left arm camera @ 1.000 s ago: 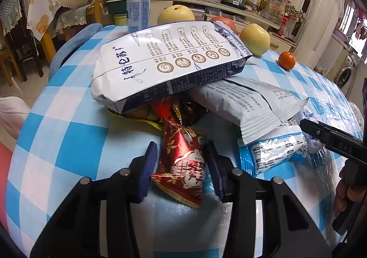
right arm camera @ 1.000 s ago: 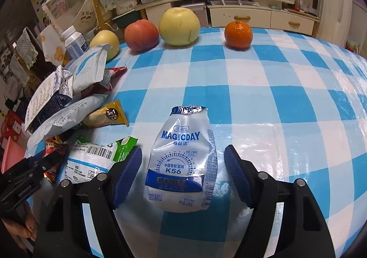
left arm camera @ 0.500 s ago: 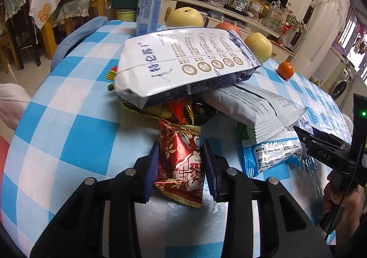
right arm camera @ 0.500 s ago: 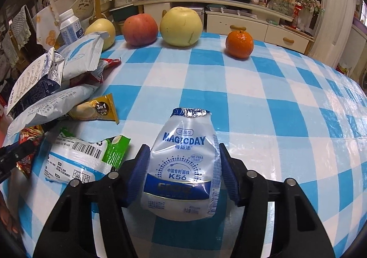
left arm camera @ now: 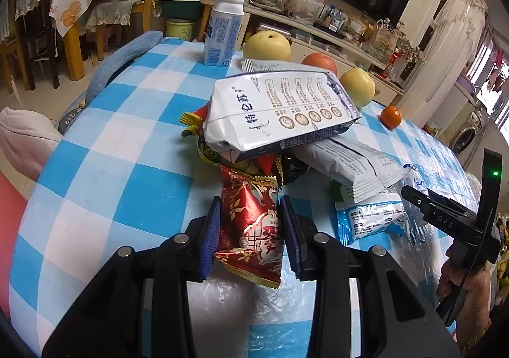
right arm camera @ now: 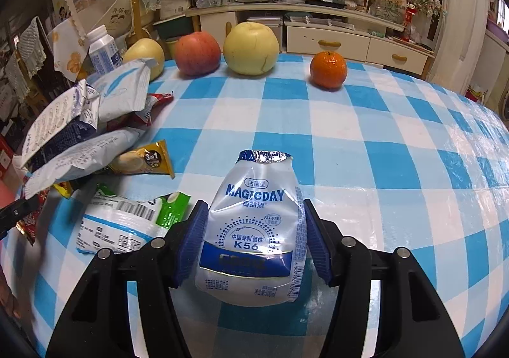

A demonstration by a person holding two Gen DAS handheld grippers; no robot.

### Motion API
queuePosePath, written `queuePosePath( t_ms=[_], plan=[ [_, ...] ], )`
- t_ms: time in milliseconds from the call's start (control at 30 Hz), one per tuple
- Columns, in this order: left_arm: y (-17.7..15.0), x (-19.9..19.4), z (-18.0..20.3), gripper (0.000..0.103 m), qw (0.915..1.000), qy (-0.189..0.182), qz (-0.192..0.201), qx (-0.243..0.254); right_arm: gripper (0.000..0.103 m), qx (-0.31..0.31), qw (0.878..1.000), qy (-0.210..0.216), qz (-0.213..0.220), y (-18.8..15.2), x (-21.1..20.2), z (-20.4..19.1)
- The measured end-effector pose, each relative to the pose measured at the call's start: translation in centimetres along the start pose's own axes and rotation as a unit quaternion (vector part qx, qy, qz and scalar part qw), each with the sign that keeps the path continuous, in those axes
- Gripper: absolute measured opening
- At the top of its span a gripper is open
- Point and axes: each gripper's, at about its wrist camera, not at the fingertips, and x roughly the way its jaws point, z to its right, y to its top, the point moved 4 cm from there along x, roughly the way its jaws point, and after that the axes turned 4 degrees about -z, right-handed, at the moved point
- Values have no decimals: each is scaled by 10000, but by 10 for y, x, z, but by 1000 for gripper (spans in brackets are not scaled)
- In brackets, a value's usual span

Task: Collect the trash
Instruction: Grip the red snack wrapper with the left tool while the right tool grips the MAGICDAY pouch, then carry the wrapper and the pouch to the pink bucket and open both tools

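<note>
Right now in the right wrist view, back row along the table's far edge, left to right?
Milk bottle → yellow pear → red apple → large yellow pear → orange.

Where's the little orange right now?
In the right wrist view the orange sits on the checked tablecloth at the far edge, right of the big yellow pear.
</note>
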Motion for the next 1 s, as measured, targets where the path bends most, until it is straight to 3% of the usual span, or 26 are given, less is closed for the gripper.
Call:
queuePosePath(
  t_ms=[433,1000],
  plan=[
    [11,-35,-24,38,9987,90,461,-217,60,282,9975,577,297,-1,-34,-11],
    [20,-74,-58,38,9938,114,942,-577,60,55,9819,1820,514,-10,-87,-101]
  ],
)
